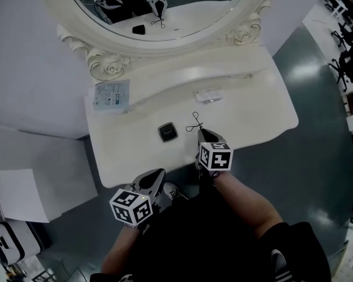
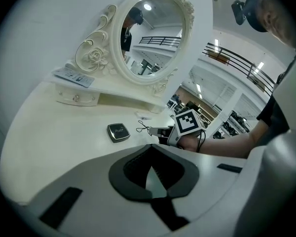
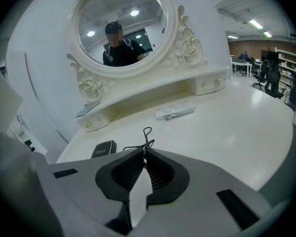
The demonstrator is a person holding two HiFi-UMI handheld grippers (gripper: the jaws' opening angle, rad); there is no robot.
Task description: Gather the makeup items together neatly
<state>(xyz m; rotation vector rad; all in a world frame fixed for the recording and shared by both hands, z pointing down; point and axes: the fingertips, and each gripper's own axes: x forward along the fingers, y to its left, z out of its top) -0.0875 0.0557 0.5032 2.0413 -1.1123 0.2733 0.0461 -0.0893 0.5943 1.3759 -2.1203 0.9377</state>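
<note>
On the white vanity table [image 1: 253, 113], a black square compact [image 1: 167, 132] lies near the middle. Just right of it is a thin black wire eyelash curler [image 1: 194, 123]. My right gripper [image 1: 200, 131] is shut on the curler's near end; in the right gripper view the curler [image 3: 147, 135] sticks out past the closed tips [image 3: 145, 151]. The compact [image 3: 104, 148] lies to their left. My left gripper [image 1: 157, 177] hovers at the table's front edge, shut and with nothing in it. Its view shows the compact [image 2: 118, 132], the curler [image 2: 144, 128] and the right gripper [image 2: 154, 130] ahead.
A long white packaged item [image 1: 209, 95] lies further back under the raised shelf. A pale blue card [image 1: 112, 95] rests on the shelf's left end. The oval mirror [image 1: 165, 4] in its carved frame stands at the back. Grey floor surrounds the table.
</note>
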